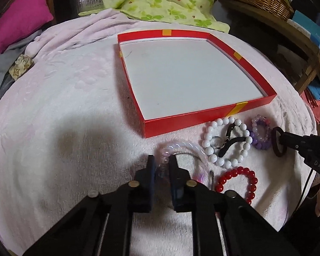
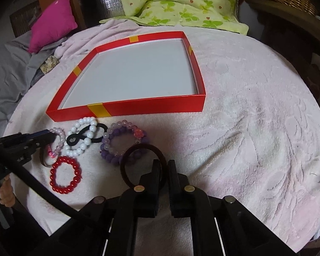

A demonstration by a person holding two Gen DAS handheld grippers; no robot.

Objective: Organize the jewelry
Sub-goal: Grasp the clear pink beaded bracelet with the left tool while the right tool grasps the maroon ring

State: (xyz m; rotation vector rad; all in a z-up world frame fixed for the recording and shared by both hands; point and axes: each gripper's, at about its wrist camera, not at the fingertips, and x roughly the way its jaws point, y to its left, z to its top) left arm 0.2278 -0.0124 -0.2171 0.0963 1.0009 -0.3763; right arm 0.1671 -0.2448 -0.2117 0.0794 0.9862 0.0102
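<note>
Jewelry is all bunched up on the pale pink blanket (image 2: 245,128), right in front of the near wall of the red box (image 2: 125,106) (white inside, yellow tape marks on the rim).

Left gripper (image 1: 161,162): fingers (image 1: 150,170) are nearly together and pinched around the clear pinkish bead strand (image 1: 181,145), so it's gripping that one. From the right wrist view it comes in low from the left edge, tips down at the blanket by that same strand.

Right gripper (image 2: 163,166): fingers (image 2: 156,170) are close to shut with the dark hair tie ring (image 2: 138,149) caught between them. The ring sticks out ahead of the tips, touching the edge of the purple bead bracelet (image 2: 121,143). In the left wrist view this gripper reaches in from the right, angled down at the blanket.

Rest of the pile:
- white bead bracelet (image 1: 226,140) just beside the box wall, with a black band (image 1: 230,140) looped across it
- red bead bracelet (image 1: 239,181) nearest the cameras, apart from the box
- a small metal ring thing near the red one (can't make out what it is)

A green leaf-print quilt (image 2: 181,4) and a magenta pillow (image 2: 51,25) sit beyond the box.
</note>
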